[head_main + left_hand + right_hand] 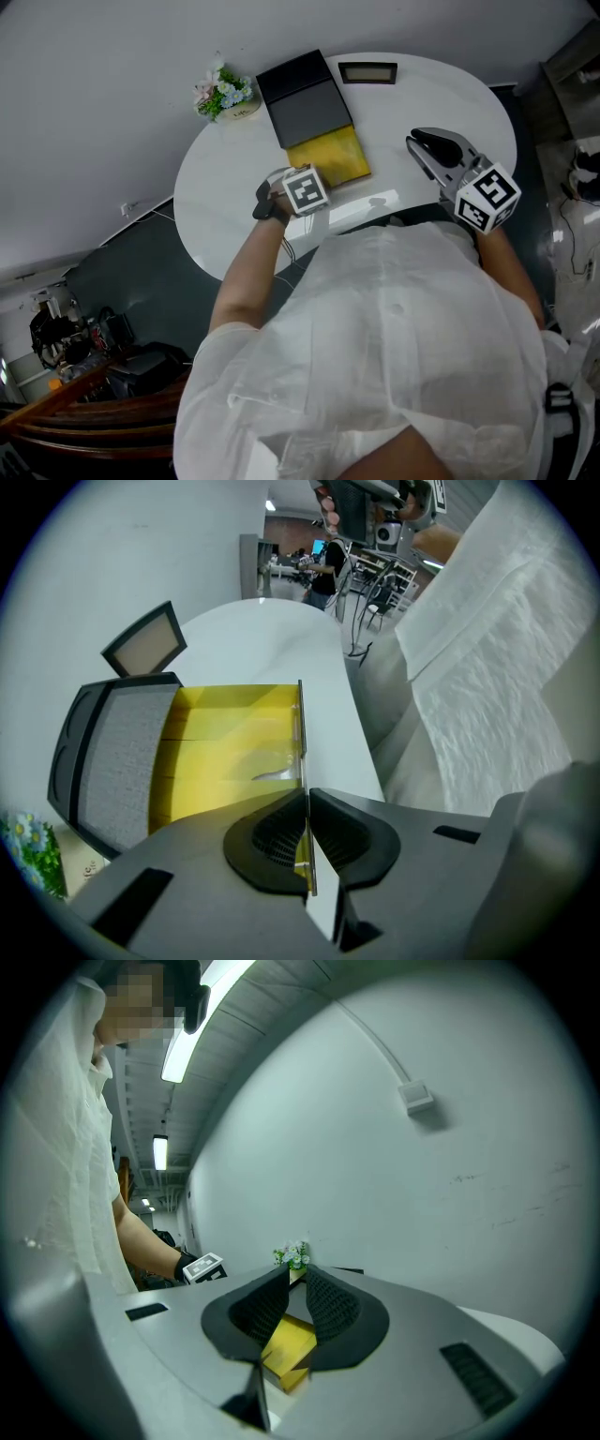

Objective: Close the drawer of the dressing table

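Fingers of left gripper [307, 799] clamp drawer [234, 738] front, partly hidden by them; right gripper [296, 1277] fingers stand apart.

On the worktop [216, 225] a flat case [305, 98] lies toward the far edge, and the drawer [330, 155] stands out of its near side, toward the person. A flower pot [225, 96] sits to the left of the case and a small frame [367, 72] just apart to its right (both at the far rim, by the wall). The left tongs [305, 803] are at the drawer's near wall, one jaw inside it and one outside, while the right tongs [294, 1283] are above the worktop's right part, well apart from the drawer.
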Motion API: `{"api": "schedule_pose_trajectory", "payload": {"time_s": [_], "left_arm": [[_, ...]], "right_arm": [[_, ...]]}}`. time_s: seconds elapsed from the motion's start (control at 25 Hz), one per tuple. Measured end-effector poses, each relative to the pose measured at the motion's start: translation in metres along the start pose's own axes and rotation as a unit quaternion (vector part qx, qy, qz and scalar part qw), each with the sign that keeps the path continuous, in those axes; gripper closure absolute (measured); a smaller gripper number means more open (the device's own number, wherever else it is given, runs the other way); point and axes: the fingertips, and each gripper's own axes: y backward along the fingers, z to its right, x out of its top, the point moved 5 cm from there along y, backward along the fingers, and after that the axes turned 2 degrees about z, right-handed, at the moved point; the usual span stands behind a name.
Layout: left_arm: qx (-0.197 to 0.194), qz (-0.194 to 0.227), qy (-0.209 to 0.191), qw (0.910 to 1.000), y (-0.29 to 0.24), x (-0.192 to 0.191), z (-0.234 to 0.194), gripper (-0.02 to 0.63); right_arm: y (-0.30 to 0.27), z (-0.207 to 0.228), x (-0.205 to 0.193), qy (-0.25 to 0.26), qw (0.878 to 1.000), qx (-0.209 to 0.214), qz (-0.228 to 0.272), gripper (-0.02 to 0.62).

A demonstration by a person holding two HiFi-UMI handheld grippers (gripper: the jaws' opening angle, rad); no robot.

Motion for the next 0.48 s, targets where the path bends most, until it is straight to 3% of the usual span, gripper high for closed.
{"api": "schedule_pose_trajectory", "payload": {"time_s": [0.48], "left_arm": [[0.013,-0.008,0.004,0.9999,0.002,-0.005,-0.031,0.577]], "right_arm": [[-0.002,0.001,-0.002,-0.002,1.000,-0.010,-0.006,0.552]]}}
